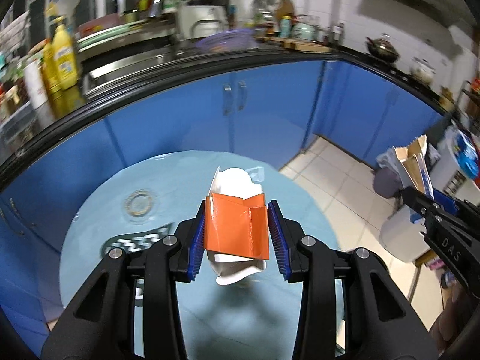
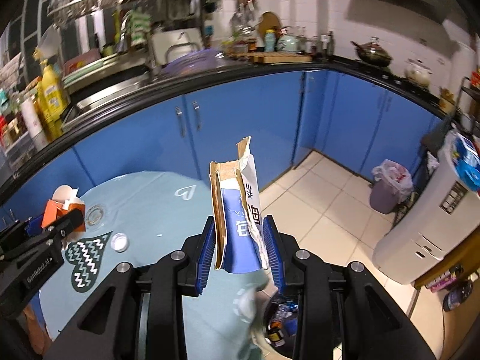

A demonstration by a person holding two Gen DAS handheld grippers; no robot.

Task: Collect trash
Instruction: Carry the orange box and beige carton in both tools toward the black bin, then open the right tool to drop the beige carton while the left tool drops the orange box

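- An orange carton (image 1: pixel 237 225) with white crumpled paper (image 1: pixel 237 181) stuffed inside is being gripped by the left tongs (image 1: pixel 237 237) above the round light-blue table (image 1: pixel 99 210); its long axis is running away from the camera.
- A torn blue-and-white cardboard box (image 2: pixel 240 225) is being clamped by the right tongs (image 2: pixel 240 249), long axis pointing up and away, ragged end farthest out.
- A lined grey trash bin (image 2: pixel 387 189) is being shown on the tiled floor, well apart.
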